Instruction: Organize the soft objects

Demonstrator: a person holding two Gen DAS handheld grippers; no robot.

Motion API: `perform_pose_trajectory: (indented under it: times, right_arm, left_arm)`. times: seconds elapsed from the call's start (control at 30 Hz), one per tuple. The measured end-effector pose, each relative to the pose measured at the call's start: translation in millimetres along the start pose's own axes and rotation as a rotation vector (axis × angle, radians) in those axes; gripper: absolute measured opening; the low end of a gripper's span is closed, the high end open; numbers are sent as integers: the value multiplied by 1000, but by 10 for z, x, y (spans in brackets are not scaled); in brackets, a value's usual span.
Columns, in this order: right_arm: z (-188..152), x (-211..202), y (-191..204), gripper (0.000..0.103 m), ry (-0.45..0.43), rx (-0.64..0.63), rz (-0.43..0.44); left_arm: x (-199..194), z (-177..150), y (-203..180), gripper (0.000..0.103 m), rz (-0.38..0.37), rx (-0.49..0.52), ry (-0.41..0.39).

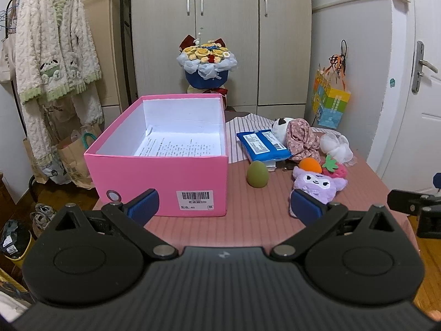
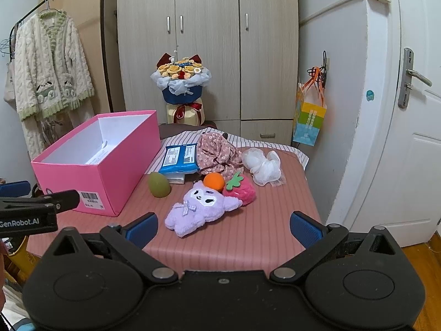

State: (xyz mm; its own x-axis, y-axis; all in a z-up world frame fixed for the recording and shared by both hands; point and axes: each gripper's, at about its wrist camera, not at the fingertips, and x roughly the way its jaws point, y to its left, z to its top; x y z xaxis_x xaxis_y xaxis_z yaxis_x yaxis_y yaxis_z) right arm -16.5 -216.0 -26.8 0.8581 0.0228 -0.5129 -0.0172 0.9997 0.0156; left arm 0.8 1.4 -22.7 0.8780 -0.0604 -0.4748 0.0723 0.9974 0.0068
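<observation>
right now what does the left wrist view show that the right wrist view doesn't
Left wrist view only: the printed paper on the pink box's floor, the panda plush behind the floral cloth, and paper bags and shoes on the floor.

Right wrist view only: the purple plush whole, and the strawberry plush unblocked.

Both: pink box, green egg, orange ball, blue pack, white pouf, bouquet, and open, empty claws.
</observation>
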Motion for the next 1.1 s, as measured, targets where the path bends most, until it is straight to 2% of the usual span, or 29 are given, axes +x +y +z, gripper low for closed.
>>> perform_pose_trajectory:
  times: [0.33, 0.53, 0.77, 0.93, 1.1]
  right_arm:
    - [30, 28, 2, 103, 4, -18, 38]
    - [14, 94, 3, 103, 26, -16, 84]
    - [-20, 220, -39, 103, 50, -10, 99]
    - [-4, 344, -90, 103, 42, -29, 101]
    - [-89, 588, -129, 103, -26, -90, 136]
  left_arm:
    - [-53, 43, 25, 103, 21, -16, -12]
    - [-42, 99, 16, 103, -47, -19, 4]
    - [103, 156, -143, 103, -62, 23, 20]
    - [299, 213, -261, 103, -128, 38, 25]
    - [634, 233, -359, 103, -220, 46, 35]
